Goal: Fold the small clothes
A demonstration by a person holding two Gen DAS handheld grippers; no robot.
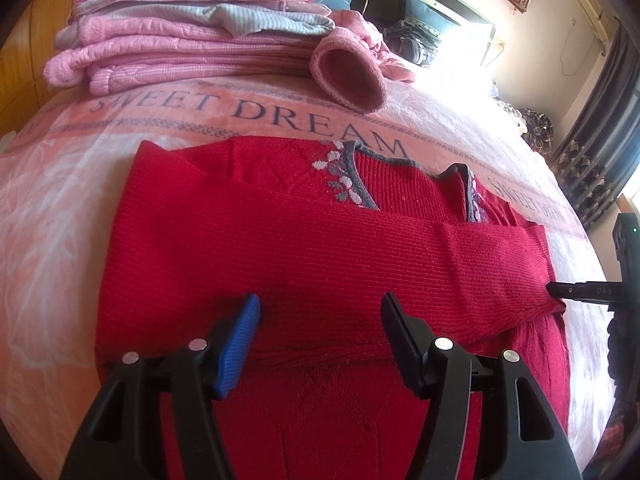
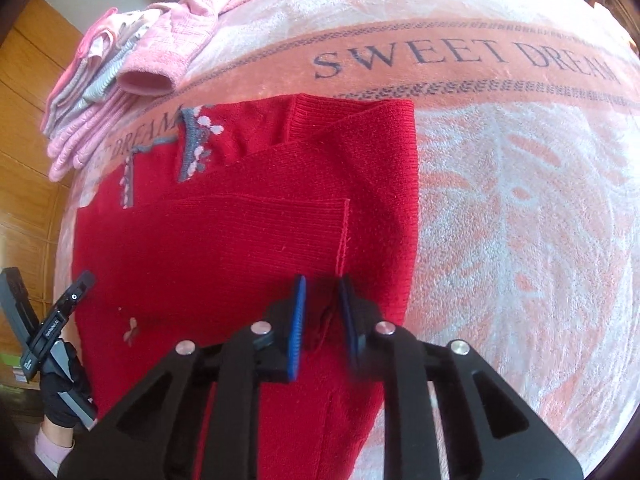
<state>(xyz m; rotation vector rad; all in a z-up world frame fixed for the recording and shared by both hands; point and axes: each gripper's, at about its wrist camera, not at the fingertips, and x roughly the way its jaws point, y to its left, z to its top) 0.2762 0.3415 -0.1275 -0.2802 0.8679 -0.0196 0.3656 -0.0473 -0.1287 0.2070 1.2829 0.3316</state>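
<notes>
My left gripper (image 1: pixel 320 340) hangs spread wide above the red sweater (image 1: pixel 320 248) lying flat on the blanket (image 1: pixel 60 200), sleeves crossed over its chest for folding. My right gripper (image 2: pixel 322 320), nearly closed, pinches a ridge of the knit's edge. Finished pink clothes (image 1: pixel 192 40) are stacked beyond; no containers in sight.
</notes>
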